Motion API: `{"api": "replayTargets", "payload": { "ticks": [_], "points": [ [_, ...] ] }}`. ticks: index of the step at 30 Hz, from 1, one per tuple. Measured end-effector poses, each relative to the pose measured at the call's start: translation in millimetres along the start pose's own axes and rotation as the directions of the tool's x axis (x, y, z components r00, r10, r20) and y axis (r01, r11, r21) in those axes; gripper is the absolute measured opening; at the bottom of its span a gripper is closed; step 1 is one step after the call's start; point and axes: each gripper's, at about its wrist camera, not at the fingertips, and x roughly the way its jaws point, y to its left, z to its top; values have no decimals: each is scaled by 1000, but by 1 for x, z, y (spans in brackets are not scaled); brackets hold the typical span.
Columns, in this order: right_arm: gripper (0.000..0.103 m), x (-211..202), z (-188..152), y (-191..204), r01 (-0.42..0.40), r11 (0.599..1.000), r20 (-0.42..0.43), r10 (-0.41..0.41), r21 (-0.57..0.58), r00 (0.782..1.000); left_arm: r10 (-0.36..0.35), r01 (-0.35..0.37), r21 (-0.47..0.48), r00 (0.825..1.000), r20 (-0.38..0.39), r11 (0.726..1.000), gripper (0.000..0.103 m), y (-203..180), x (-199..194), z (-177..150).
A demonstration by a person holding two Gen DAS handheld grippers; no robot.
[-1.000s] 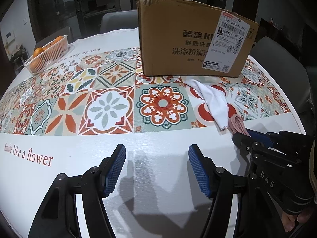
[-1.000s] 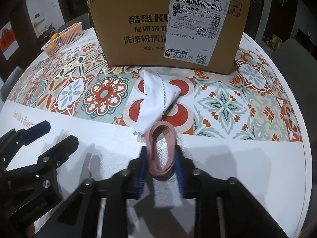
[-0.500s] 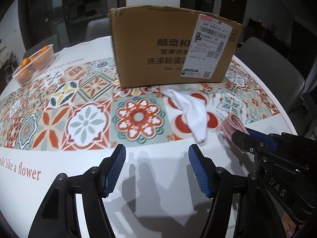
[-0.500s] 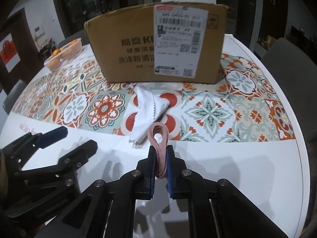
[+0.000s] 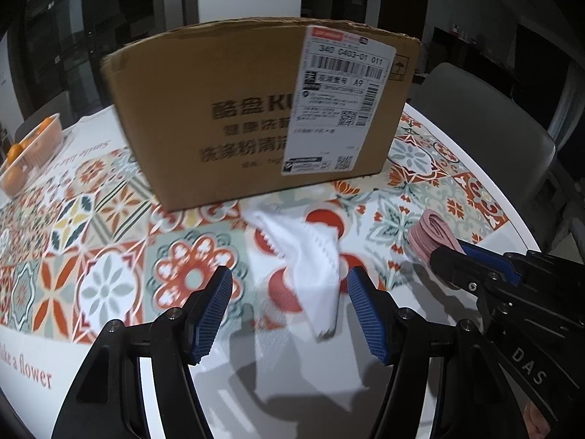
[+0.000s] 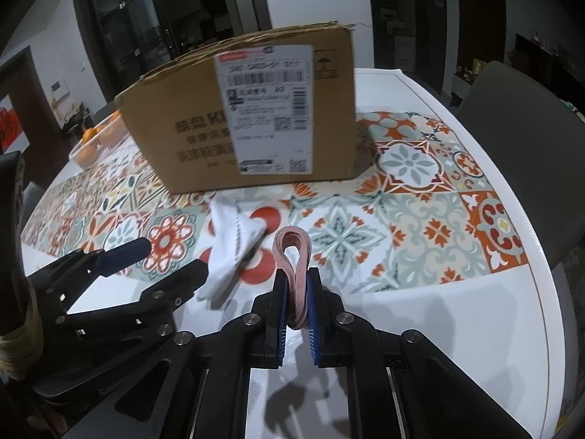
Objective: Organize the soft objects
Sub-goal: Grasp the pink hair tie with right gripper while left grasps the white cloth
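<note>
The right gripper (image 6: 296, 305) clamps the pink band (image 6: 292, 252); the left gripper (image 5: 289, 311) (jaws apart) may push the white cloth (image 5: 310, 256) away.

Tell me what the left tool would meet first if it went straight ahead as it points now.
Probably the white cloth, which lies between and just beyond the open left tool. Behind it stands the cardboard box. Depth is uncertain.
</note>
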Motion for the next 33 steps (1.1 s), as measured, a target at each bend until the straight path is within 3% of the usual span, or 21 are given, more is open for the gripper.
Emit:
{"api": "replayTargets", "payload": {
  "ticks": [11, 16, 18, 24, 33],
  "points": [
    [11, 13, 11, -20, 9, 999, 2, -9, 45, 1000, -7, 8, 16, 999, -41, 1000, 62, -11, 34, 14],
    [11, 17, 13, -21, 9, 999, -2, -8, 50, 1000, -5, 6, 12, 997, -72, 1000, 49, -12, 45, 13],
    [11, 18, 14, -21, 6, 999, -2, -6, 51, 1000, -10, 11, 11, 997, -80, 1000, 36, -13, 47, 13],
    [11, 16, 14, -18, 1, 999, 3, -1, 46, 1000, -37, 36, -3, 997, -69, 999, 10, -13, 47, 11],
    [11, 4, 16, -11, -9, 999, 22, 9, 40, 1000, -32, 31, -27, 999, -28, 999, 8, -4, 20, 8]
  ]
}}
